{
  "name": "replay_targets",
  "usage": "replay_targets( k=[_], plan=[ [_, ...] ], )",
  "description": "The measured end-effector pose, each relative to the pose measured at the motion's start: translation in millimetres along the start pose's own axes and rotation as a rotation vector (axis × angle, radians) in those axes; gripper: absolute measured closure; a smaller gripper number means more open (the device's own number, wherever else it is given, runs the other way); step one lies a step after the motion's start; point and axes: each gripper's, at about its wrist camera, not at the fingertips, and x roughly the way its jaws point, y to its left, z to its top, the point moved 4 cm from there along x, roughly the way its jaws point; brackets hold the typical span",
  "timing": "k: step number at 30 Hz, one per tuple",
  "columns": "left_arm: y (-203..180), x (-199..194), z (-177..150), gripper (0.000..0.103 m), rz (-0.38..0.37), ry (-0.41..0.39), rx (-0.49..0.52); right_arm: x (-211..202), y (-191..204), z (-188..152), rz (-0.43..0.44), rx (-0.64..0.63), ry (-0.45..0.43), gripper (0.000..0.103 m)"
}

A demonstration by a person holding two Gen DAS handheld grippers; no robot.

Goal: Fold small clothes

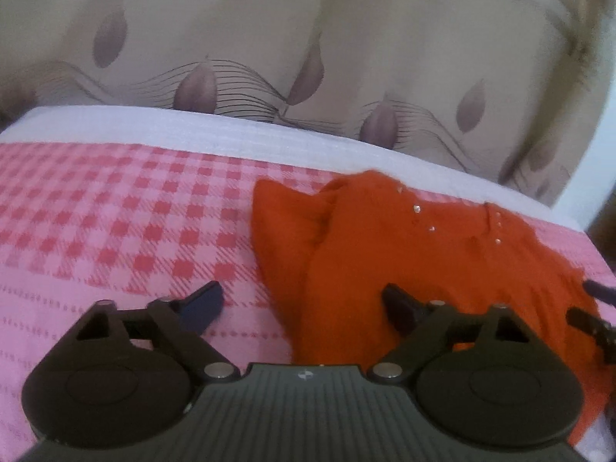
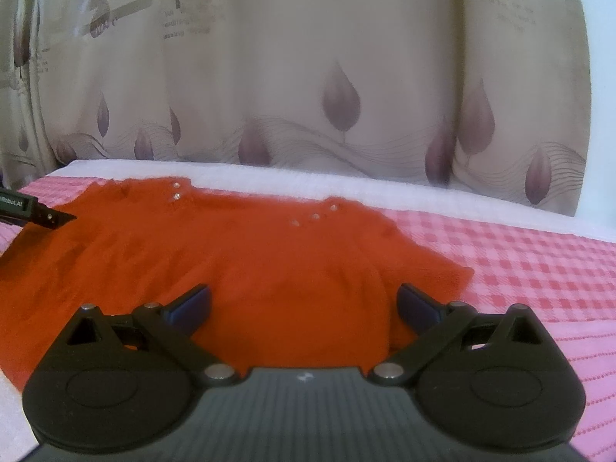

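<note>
A small orange garment with small shiny studs near its neckline lies spread on a pink checked cloth. In the left wrist view the garment lies right of centre, its left part bunched up. My left gripper is open and empty, low over the garment's left edge; its right finger is over the fabric. Its tip also shows at the left edge of the right wrist view. My right gripper is open and empty, low over the garment's near edge. Its fingers show at the right edge of the left wrist view.
The pink checked cloth covers a surface with a white band along its far edge. A beige curtain with purple leaf prints hangs right behind it.
</note>
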Motion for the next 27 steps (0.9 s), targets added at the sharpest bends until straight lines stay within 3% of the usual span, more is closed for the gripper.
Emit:
replay_targets(
  k=[5,10,13,15,19,24,27],
  plan=[
    [2,11,7,0.024,-0.122,0.044,0.093,-2,0,1,0.000,0.004,-0.014,0.000],
    [0,24,13,0.027,-0.234,0.042,0.101,-5,-1,1,0.000,0.010,-0.032,0.000],
    [7,32,16,0.076,-0.255,0.036,0.028,-8,-1,0,0.000,0.019,-0.049,0.000],
    [16,36,17,0.079,-0.287,0.037,-0.078,-10,-2,1,-0.001,0.025,-0.060,0.000],
    [8,30,15,0.086,-0.235,0.018,-0.137,-12,-3,1,0.001,0.032,-0.068,0.000],
    [-15,16,28,0.088,-0.183,0.009,-0.171,-18,-10,1,0.015,0.076,-0.108,0.000],
    [-38,8,35,0.088,-0.149,0.023,-0.121,-26,-16,1,0.029,0.111,-0.155,0.000]
  ],
)
